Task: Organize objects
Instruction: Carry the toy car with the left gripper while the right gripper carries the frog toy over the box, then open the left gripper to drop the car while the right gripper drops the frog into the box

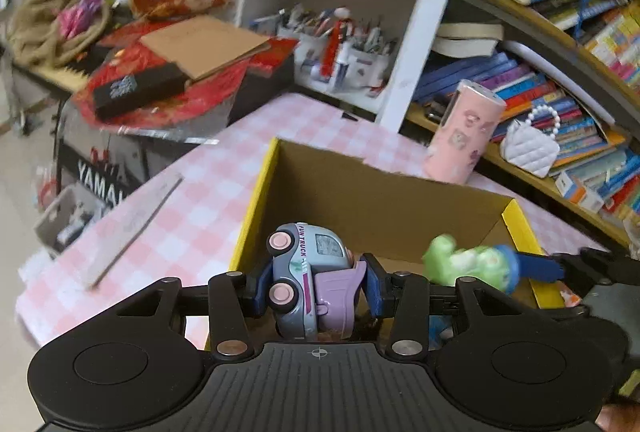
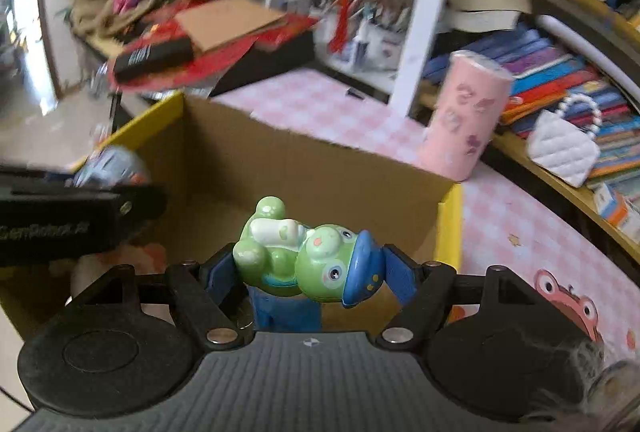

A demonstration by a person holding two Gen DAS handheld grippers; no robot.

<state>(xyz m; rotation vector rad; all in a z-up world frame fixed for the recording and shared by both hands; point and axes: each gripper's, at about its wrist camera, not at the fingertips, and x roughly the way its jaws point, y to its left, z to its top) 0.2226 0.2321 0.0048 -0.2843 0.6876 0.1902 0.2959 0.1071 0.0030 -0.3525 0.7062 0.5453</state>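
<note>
Both toys hang over the open box (image 1: 384, 200), the left gripper (image 1: 316, 286) pinching the truck (image 1: 308, 272), the right gripper (image 2: 310, 272) pinching the frog (image 2: 304, 256), apparently mid-drop: next, lower and release inside.

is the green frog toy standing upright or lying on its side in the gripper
On its side. The green frog toy lies sideways between the fingers of the right gripper, blue cap pointing right, feet left, above the cardboard box.
</note>
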